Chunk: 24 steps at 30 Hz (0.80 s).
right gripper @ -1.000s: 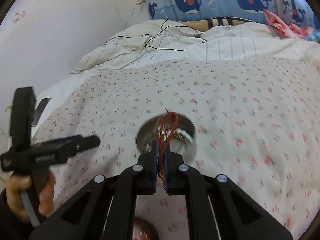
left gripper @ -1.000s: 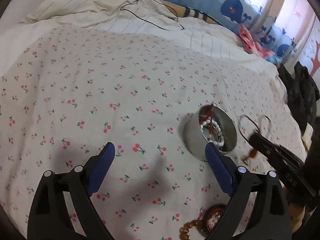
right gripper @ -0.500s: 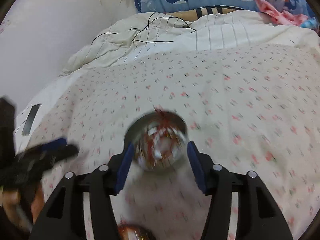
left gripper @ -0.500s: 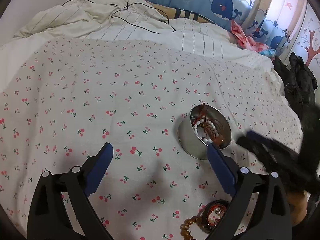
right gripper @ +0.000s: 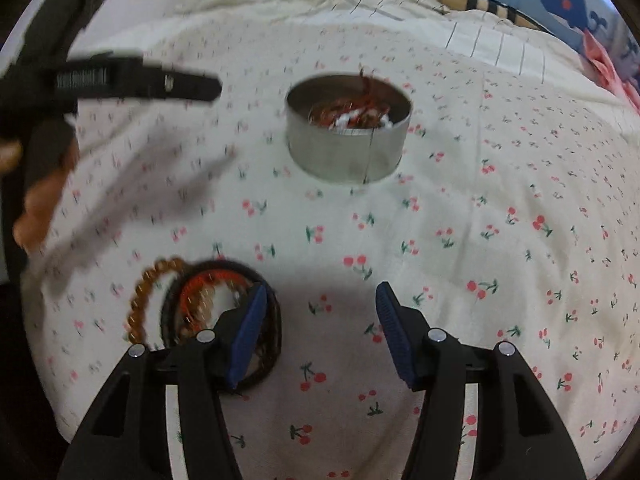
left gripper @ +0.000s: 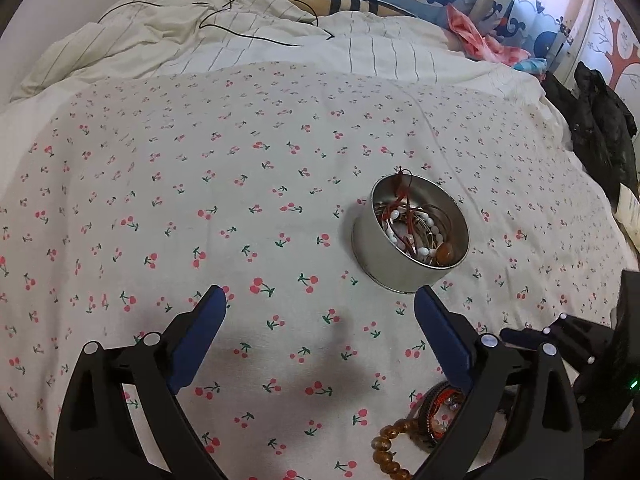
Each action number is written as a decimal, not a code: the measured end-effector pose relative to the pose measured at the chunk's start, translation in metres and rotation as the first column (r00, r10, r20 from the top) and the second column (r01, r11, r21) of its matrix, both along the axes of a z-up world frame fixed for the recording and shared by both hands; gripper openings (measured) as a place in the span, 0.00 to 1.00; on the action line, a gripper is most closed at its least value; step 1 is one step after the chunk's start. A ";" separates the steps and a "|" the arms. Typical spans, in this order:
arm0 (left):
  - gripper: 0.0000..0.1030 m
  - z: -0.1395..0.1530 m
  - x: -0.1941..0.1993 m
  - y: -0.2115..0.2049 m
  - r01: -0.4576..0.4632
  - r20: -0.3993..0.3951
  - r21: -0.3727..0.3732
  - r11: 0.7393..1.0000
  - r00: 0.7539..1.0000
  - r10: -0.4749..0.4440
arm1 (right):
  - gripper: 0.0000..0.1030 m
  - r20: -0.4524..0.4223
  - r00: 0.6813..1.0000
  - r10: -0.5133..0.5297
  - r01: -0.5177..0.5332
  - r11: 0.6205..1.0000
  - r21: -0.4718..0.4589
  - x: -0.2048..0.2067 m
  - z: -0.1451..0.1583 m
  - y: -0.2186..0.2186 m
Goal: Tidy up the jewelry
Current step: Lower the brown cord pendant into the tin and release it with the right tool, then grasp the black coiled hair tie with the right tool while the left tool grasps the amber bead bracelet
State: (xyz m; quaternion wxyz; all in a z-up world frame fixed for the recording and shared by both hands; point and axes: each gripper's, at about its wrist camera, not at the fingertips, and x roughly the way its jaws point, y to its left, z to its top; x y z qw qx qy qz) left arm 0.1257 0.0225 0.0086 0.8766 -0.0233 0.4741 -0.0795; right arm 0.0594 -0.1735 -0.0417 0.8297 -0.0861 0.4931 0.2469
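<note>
Right gripper (right gripper: 318,330) has just been opening, nothing between its jaws; left gripper (left gripper: 320,340) gapes empty too. Bracelets (right gripper: 208,304) lie beside the right one, tin (right gripper: 348,136) beyond. Best pinch one band cleanly.

The round, shiny silver metal tin (left gripper: 400,268) sat upright and open on the cherry-print bedsheet (left gripper: 200,200). Inside it was a tangle: a string of white beads (left gripper: 404,236), thin red cords (left gripper: 404,208), one of them poking up over the far rim, some thin metal bangles (left gripper: 440,220) and a brownish oval stone (left gripper: 445,255). Still out on the sheet, well apart from the tin, lay an amber-brown beaded bracelet (right gripper: 150,292), touching a dark round band (right gripper: 224,272) with orange-red beading and small pale beads inside its ring. That view was kinda blurry though.
</note>
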 end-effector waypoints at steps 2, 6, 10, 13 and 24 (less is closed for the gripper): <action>0.88 -0.001 0.000 0.000 0.001 -0.003 0.000 1.000 1.000 -0.001 | 0.54 0.011 1.000 -0.004 0.005 1.000 -0.020 0.000 -0.003 0.002; 0.88 -0.002 0.000 -0.003 0.006 -0.005 0.012 1.000 1.000 -0.006 | 0.54 0.042 0.999 -0.033 0.036 0.997 -0.065 0.001 -0.005 0.003; 0.89 -0.003 0.000 -0.001 0.000 -0.008 0.009 1.000 1.000 0.000 | 0.54 0.070 0.997 0.042 -0.033 0.993 -0.116 -0.007 -0.007 0.018; 0.89 -0.003 0.001 -0.001 -0.003 -0.010 0.012 1.000 1.000 0.003 | 0.54 0.078 0.997 -0.014 0.024 0.991 -0.129 0.000 -0.010 0.015; 0.89 -0.004 0.001 -0.002 0.006 -0.015 0.022 1.000 1.000 -0.006 | 0.54 0.041 0.980 -0.193 0.196 0.978 -0.077 0.029 -0.008 -0.024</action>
